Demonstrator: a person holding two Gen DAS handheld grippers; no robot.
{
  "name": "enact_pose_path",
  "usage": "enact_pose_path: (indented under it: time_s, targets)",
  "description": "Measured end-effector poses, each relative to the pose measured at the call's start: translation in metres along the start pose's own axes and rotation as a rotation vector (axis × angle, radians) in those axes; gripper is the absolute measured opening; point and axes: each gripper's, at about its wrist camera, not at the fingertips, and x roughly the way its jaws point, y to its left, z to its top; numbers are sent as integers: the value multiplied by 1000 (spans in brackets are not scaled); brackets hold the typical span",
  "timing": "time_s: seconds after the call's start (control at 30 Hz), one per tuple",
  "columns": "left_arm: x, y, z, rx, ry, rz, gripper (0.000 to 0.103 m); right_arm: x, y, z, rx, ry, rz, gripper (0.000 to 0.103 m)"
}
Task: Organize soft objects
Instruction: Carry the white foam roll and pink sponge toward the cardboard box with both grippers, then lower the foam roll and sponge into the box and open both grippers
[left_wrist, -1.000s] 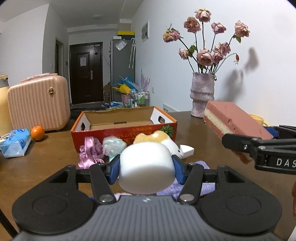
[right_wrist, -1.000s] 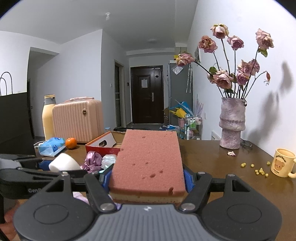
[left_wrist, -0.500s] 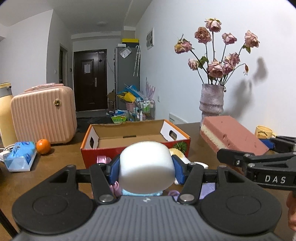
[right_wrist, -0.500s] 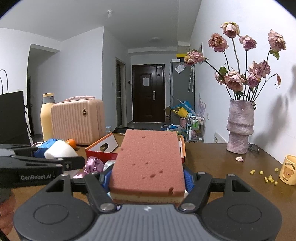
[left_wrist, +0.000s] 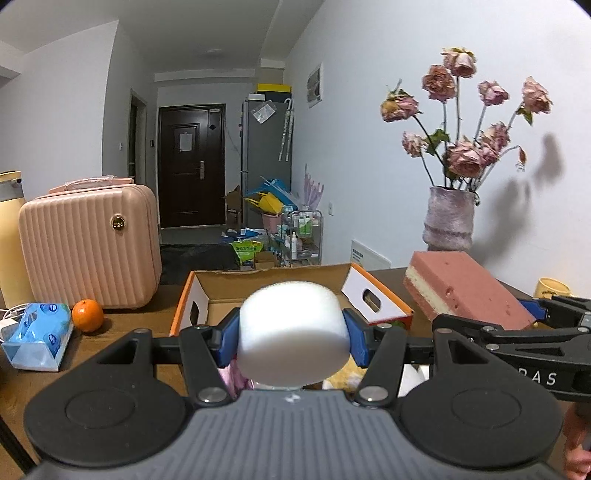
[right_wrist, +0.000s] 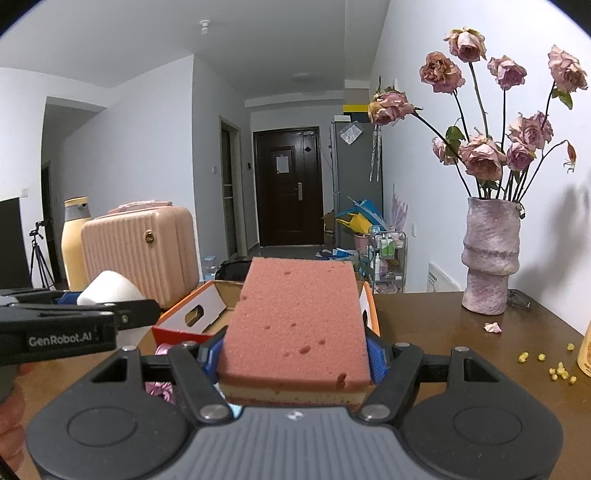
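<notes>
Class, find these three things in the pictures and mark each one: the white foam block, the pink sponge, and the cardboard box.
white foam block (left_wrist: 293, 332), left wrist view, middle of its rounded front face.
pink sponge (right_wrist: 297, 317), right wrist view, middle of its pink top.
cardboard box (left_wrist: 373, 295), left wrist view, its white right end wall.

Both my views are evenly lit, cool indoor light, no harsh glare. Soft shadows of the flowers (left_wrist: 469, 147) fall rightward on the white wall (left_wrist: 369, 110), so light comes from my left. The far door (right_wrist: 288, 188) sits dim and dark. Strong fisheye bend: walls curve, corners go black. The white foam (left_wrist: 291, 332) close to my lens is slightly soft; the pink sponge (right_wrist: 295, 317) reads sharper, pores visible. Mild sheen on the table (right_wrist: 461, 332).
</notes>
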Motion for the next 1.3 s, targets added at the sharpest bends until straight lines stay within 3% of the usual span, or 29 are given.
enact_pose_path:
  time_s: [0.33, 0.9, 1.3]
  targets:
    - [41, 21, 20, -40, -6, 27, 58, 50, 1, 24, 4, 5, -13, 70]
    - [120, 46, 42, -54, 21, 62, 58, 146, -7, 51, 5, 106, -26, 70]
    - [189, 61, 38, -36, 111, 88, 58, 217, -19, 52, -9, 214, -48, 70]
